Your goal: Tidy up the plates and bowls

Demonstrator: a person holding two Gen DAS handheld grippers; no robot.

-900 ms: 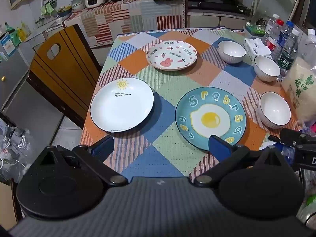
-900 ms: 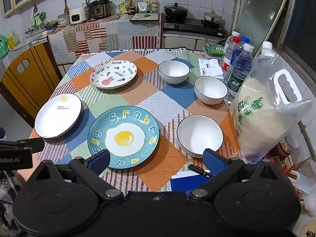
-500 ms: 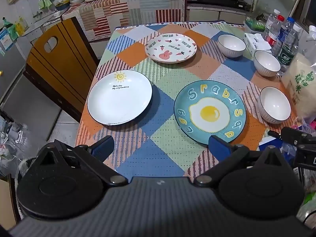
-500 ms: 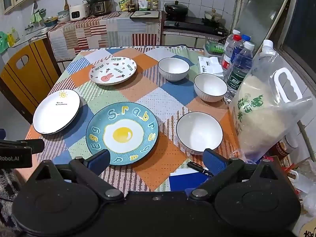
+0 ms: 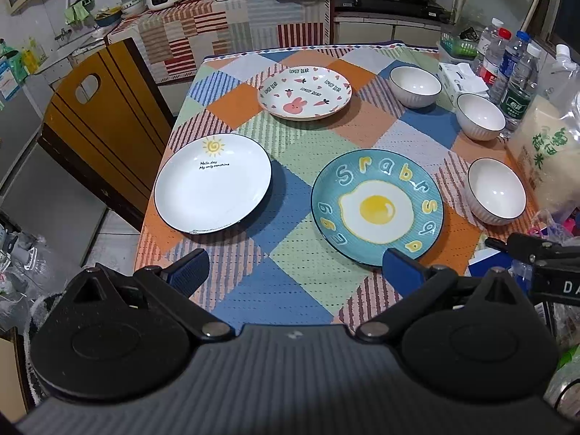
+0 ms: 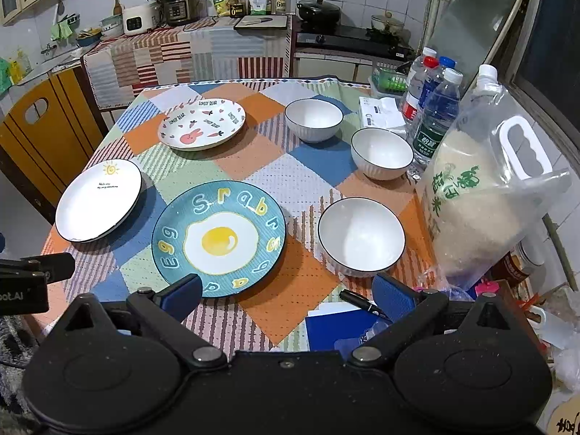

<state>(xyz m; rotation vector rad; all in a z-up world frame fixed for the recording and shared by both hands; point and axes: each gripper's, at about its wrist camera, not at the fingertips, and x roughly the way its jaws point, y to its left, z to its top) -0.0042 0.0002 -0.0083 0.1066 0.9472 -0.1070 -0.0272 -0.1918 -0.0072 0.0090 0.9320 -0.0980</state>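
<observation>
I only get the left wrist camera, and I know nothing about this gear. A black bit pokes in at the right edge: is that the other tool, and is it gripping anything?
Observer: Yes, that is the right gripper. Its jaws stand wide open and empty, above the near side of the table, in front of the egg plate and the nearest bowl.
Operator: And that big bag of rice, how would anyone lift it?
Observer: The rice bag has a white moulded handle near its top, which your view cuts off.
</observation>
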